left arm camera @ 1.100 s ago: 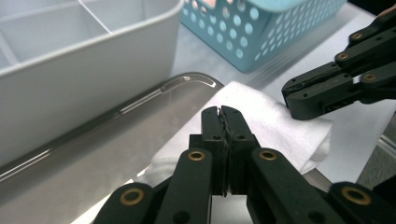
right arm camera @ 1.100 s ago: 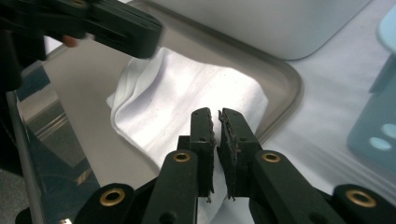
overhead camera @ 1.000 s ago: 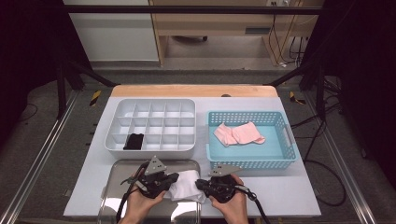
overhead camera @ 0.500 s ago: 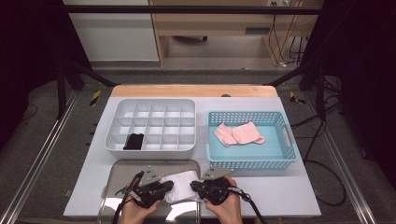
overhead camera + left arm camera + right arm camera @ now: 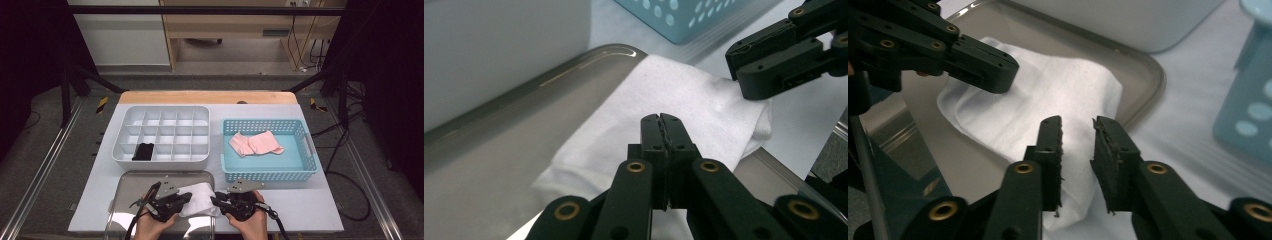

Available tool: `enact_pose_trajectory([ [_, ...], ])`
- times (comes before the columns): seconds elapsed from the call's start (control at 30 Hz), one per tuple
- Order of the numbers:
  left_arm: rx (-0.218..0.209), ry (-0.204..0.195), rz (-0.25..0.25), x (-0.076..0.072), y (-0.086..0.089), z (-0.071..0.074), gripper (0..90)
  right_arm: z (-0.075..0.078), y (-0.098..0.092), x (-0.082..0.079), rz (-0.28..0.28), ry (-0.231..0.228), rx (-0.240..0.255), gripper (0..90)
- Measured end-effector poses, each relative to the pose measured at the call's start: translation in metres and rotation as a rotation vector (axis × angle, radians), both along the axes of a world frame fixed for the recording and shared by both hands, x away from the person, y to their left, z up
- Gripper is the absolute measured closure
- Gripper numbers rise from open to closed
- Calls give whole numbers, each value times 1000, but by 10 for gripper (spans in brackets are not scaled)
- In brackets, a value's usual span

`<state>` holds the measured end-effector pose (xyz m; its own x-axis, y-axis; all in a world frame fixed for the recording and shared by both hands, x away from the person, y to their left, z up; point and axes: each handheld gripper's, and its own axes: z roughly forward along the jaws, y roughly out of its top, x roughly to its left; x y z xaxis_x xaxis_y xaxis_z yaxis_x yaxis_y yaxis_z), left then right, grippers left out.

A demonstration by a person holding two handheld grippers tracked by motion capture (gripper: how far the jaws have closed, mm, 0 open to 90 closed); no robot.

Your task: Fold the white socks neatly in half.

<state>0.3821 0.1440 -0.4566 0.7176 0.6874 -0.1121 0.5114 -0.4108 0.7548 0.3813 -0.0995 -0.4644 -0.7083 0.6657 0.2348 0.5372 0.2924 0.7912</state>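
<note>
The white cloth point(image 5: 199, 199) is draped over the steel tray's point(image 5: 131, 187) right rim, low in the frame. The left gripper point(image 5: 666, 131) is clamped shut beside its fold; the right gripper point(image 5: 1077, 131), whose jaws have just been opening, is parted over cloth, unpinched. Blue basket point(image 5: 270, 172) holes are seen close in the left gripper view.

The left gripper point(image 5: 666, 122) has its jaws pressed together. The right gripper point(image 5: 1077, 125) has just been opening, jaws a little apart.

Lying directly on the white desk point(image 5: 320, 210): a white compartment box point(image 5: 162, 134), a blue basket point(image 5: 269, 172) beside it, a metal tray point(image 5: 131, 186) at the near edge.
</note>
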Motion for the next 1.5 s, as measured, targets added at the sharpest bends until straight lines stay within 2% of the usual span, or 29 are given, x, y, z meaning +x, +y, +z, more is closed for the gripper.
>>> enact_pose_trajectory([
  [0.03, 8, 9, -3, 1, -4, -4, 888, -4, -2, -1, -11, 21, 17, 632],
  [0.07, 13, 15, -5, 2, -5, -6, 889, -6, -3, -2, -13, 33, 21, 614],
  [0.13, 17, 18, -4, 2, -6, -8, 889, -10, -3, -2, -17, 35, 21, 598],
  [0.2, 18, 21, -3, 2, -6, -10, 889, -16, -2, -2, -17, 60, 17, 587],
  [0.23, 19, 19, -1, 1, -6, -10, 889, -19, -1, -2, -12, 71, 36, 592],
  [0.4, 22, 14, 3, 1, -7, -12, 890, -19, 2, -2, 8, 97, 57, 732],
  [0.53, 20, 15, 7, 1, -7, -12, 890, -14, 0, -1, 23, 92, 51, 844],
  [0.67, 11, 14, 8, 2, -11, -13, 889, -8, -4, 3, 18, 87, 52, 853],
  [0.83, 11, 10, 11, 3, -15, -13, 888, 1, -4, 4, 17, 59, 56, 851],
  [1.0, -9, 17, 7, 4, -12, -12, 879, -2, -4, 6, 13, 57, 47, 847],
  [1.1, -37, 20, 10, 5, -6, -6, 852, -3, -6, 7, 10, 62, 48, 848],
  [1.17, -53, 4, 19, 4, 0, 0, 848, -3, -6, 7, 9, 60, 50, 848],
  [1.33, -88, -11, 78, -1, 27, 9, 844, -2, -6, 8, 12, 52, 45, 848],
  [1.4, -86, -18, 107, -3, 38, 10, 846, -2, -6, 7, 12, 53, 43, 848],
  [1.47, -89, -20, 117, -3, 41, 10, 848, -1, -6, 7, 12, 53, 40, 847],
  [1.5, -83, -14, 131, -6, 49, 7, 850, -1, -5, 8, 14, 50, 39, 847],
])
